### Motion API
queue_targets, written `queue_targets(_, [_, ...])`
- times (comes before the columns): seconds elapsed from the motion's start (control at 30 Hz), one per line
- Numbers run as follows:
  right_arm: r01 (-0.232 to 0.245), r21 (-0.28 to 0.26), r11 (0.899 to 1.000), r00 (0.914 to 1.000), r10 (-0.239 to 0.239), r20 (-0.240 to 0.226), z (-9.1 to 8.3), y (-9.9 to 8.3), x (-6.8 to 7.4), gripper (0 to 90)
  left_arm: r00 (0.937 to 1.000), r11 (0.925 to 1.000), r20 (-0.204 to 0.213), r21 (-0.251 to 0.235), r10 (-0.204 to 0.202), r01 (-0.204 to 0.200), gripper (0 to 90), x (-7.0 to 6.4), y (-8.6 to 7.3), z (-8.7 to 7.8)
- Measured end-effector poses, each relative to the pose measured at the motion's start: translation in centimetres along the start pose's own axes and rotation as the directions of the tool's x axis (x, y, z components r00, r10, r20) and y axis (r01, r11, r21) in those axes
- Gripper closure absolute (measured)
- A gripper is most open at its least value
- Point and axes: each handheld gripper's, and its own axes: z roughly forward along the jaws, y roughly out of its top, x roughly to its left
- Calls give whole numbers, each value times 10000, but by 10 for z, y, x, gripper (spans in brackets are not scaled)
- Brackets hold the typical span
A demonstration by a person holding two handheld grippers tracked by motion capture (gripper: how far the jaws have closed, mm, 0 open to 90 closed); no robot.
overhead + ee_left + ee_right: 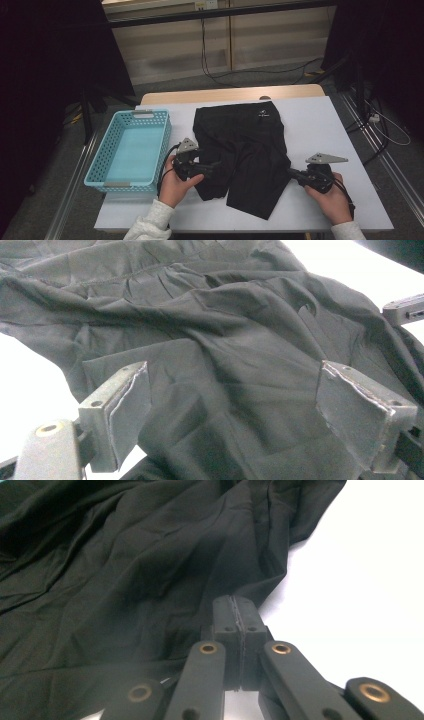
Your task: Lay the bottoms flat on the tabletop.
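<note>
One small white logo (unreadable, perhaps a brand) marks the black shorts point(242, 150).

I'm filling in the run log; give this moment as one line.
garment: black shorts spread on white table | left gripper: jaws open over fabric | right gripper: jaws shut at shorts' edge | basket: empty

We can read no words or numbers anywhere. The black shorts point(243, 150) carry a small white mark point(263, 114) near their far edge in the high view, perhaps a logo, but it is too tiny for us to make out.
</note>
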Motion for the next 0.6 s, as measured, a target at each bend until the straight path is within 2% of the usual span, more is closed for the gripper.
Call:
queue_targets(0.13, [11,27,10000,10000,-11,-13,-4,-1,-2,900,10000,10000,15,-53,-20,20,151,0,1,-1])
queue_targets(0.4, [-182,-100,9998,9993,185,334,-21,-8,-17,900,10000,10000,58,-21,50,-50,151,-3,2,-2])
queue_targets(0.6, [1,-23,10000,9983,1,587,-22,-6,-19,900,10000,10000,82,7,36,-36,151,-2,0,-1])
